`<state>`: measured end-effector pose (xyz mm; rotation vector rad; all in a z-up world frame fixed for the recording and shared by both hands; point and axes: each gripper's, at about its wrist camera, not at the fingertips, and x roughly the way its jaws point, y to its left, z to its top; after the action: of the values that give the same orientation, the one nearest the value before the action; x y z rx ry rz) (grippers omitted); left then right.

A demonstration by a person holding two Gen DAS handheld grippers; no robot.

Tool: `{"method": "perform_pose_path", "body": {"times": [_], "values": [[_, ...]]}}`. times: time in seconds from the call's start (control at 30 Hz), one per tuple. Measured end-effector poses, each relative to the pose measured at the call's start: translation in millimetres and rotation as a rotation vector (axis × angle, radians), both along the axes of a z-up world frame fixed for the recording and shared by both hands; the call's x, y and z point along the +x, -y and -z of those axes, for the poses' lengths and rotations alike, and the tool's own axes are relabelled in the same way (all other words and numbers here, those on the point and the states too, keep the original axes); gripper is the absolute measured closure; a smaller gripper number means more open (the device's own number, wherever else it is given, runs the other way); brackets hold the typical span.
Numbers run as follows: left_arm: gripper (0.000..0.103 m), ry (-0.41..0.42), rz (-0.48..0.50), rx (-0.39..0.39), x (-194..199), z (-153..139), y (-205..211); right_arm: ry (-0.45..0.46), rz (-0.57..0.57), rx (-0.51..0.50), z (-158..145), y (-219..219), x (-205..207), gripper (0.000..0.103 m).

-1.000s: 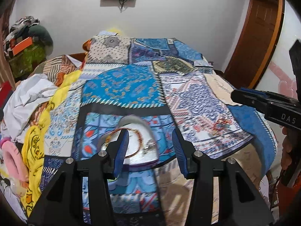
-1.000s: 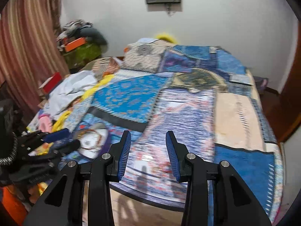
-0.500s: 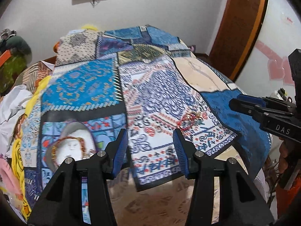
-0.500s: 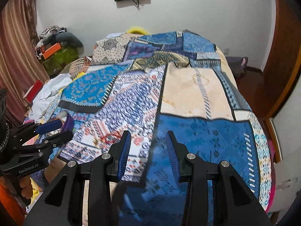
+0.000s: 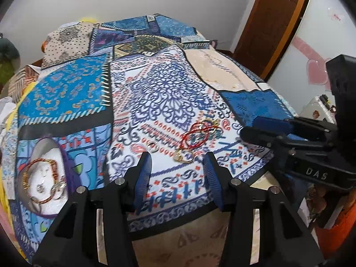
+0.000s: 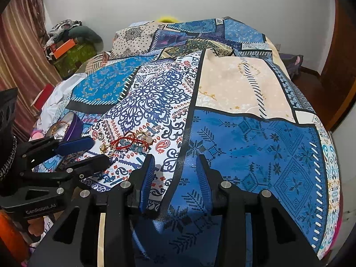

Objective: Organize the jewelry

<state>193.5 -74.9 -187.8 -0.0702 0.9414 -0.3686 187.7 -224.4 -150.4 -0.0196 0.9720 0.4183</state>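
Observation:
A loose pile of jewelry [image 5: 197,136] lies on the patterned bedspread: a red cord bracelet, gold rings and a small silver ring [image 5: 153,146]. It also shows in the right wrist view [image 6: 129,143]. A purple-rimmed bowl [image 5: 66,166] at the left holds a beaded bracelet [image 5: 40,179] and rings. My left gripper [image 5: 178,169] is open and empty, just short of the pile. My right gripper [image 6: 174,169] is open and empty over the blue patch, to the right of the pile.
The patchwork bedspread [image 6: 244,84] covers a bed. Clothes and an orange box [image 6: 64,45] are piled at the far left by a curtain. A wooden door [image 5: 273,22] stands at the right. The bed's front edge drops off just below both grippers.
Both grippers have swung to the right, from the bowl toward the jewelry pile. The pile now lies just ahead of the left gripper. Both stay open.

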Motion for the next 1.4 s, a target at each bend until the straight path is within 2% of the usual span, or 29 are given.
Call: {"method": "perform_pose_path", "body": {"times": [0.13,0.23,0.3,0.37,0.4,0.73,1.0,1.17,1.4], "values": [[0.061,0.012,0.011,0.005,3.5,3.6,5.5,-0.003,0.000,0.011,0.0,1.0,1.1,0.068],[0.070,0.022,0.019,0.011,4.5,4.5,8.6,-0.003,-0.001,0.010,0.6,0.2,1.5,0.068],[0.085,0.023,0.015,0.017,5.5,4.8,9.3,-0.003,0.000,0.010,0.5,-0.2,1.5,0.068],[0.086,0.020,0.014,0.009,5.7,4.3,7.8,-0.005,0.002,0.016,0.4,-1.2,1.3,0.068],[0.096,0.020,0.013,0.006,4.9,3.8,6.9,-0.006,0.001,0.018,0.1,-1.6,1.4,0.068],[0.096,0.026,-0.029,-0.004,-10.5,-2.0,-13.8,0.012,-0.044,0.008,-4.2,-19.0,-4.3,0.068],[0.096,0.061,-0.092,-0.017,-19.2,-12.1,-40.3,0.017,-0.096,0.028,-8.5,-35.9,-7.1,0.068],[0.096,0.064,-0.117,-0.025,-21.0,-12.6,-50.9,0.025,-0.141,-0.002,-6.5,-52.5,-10.2,0.068],[0.096,0.062,-0.119,-0.022,-23.7,-10.2,-53.9,0.005,-0.046,-0.010,-0.3,-39.4,5.2,0.068]]}}
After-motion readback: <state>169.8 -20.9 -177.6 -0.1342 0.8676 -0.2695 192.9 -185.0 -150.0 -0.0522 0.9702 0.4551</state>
